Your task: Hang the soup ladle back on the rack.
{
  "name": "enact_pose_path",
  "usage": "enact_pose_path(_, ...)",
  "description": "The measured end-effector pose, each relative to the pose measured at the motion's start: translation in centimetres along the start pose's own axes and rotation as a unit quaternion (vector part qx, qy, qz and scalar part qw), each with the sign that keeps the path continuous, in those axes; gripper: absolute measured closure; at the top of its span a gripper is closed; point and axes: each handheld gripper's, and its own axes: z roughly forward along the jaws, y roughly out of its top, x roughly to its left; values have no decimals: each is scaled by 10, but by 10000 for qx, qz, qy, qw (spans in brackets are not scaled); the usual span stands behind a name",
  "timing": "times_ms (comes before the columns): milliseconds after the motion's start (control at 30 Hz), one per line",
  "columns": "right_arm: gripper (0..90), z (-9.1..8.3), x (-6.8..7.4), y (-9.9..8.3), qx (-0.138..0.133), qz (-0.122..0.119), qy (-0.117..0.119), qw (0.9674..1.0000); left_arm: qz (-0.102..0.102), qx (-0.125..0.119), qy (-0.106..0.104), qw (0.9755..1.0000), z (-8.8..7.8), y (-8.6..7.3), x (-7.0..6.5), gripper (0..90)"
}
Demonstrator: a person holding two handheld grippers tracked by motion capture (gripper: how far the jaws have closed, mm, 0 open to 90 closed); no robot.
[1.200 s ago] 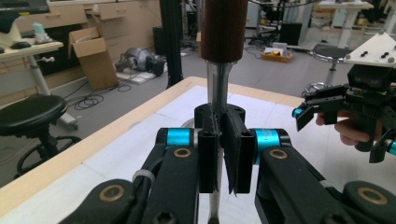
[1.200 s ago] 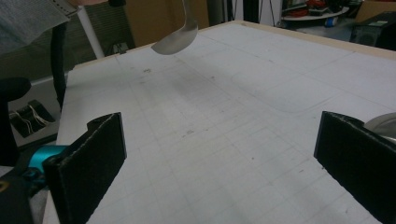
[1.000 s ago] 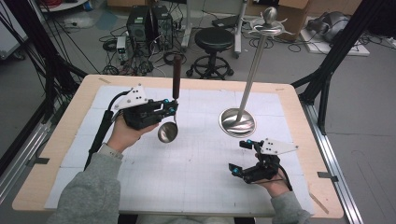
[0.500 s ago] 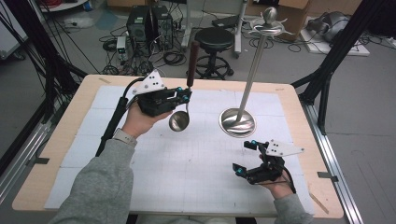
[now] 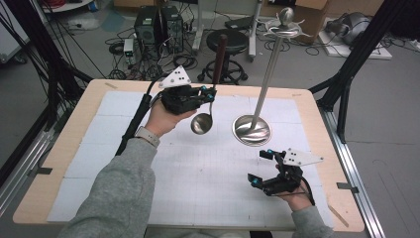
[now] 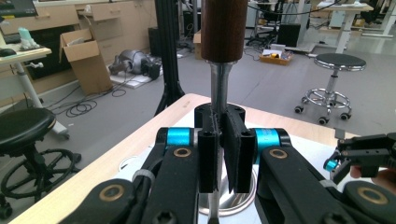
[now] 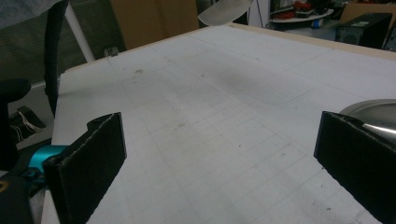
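Observation:
A steel ladle (image 5: 201, 124) with a dark wooden handle (image 5: 219, 54) hangs upright above the table, bowl down. My left gripper (image 5: 210, 92) is shut on its metal stem just below the wood; in the left gripper view the jaws (image 6: 225, 149) pinch the stem under the handle (image 6: 224, 28). To its right stands a tall metal stand (image 5: 267, 74) with a round base (image 5: 252, 130) and hooks at the top. My right gripper (image 5: 260, 167) rests near the front right, open, nothing between its pads (image 7: 93, 158). The ladle bowl (image 7: 224, 11) shows far off in the right gripper view.
A white gridded mat (image 5: 198, 188) covers the wooden table (image 5: 64, 148). The stand's base (image 7: 373, 114) lies just beyond my right jaw. A black cable (image 5: 133, 124) trails from the left gripper. Stools and boxes stand on the floor past the far edge.
My left hand has carried the ladle to the right and a little upward, closer to the stand. The right gripper has stayed in place.

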Motion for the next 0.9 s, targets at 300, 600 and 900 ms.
enact_pose_path(300,14,0,-1,0,-19,28,9,10000,4,55,-47,10000,24,8,-5,842)
enact_pose_path(600,14,0,-1,0,-33,48,25,10000,-35,59,-52,10000,41,22,-6,842)
enact_pose_path(900,13,0,-1,0,-24,13,12,10000,-14,42,-149,9999,51,30,-10,842)
